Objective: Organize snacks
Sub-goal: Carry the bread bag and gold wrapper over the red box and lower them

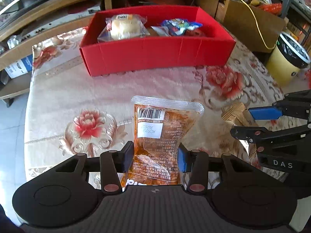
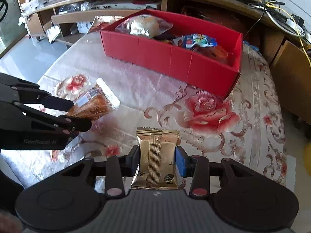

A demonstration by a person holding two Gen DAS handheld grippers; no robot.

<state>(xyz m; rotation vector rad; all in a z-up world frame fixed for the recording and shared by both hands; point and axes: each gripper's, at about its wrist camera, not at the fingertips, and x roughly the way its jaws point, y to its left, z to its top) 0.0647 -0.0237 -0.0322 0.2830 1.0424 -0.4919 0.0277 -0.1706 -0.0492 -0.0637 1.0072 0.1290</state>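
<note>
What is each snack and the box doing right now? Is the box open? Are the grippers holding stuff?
red box: open on top, snacks inside.
bun packet: sealed, lying in the box.
blue packet: lying in the box.
orange snack packet: sealed, held.
gold packet: sealed, held.
left gripper: shut on the orange snack packet.
right gripper: shut on the gold packet.

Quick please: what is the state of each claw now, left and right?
Left claw: closed on the orange snack pouch.
Right claw: closed on the gold snack packet.
</note>
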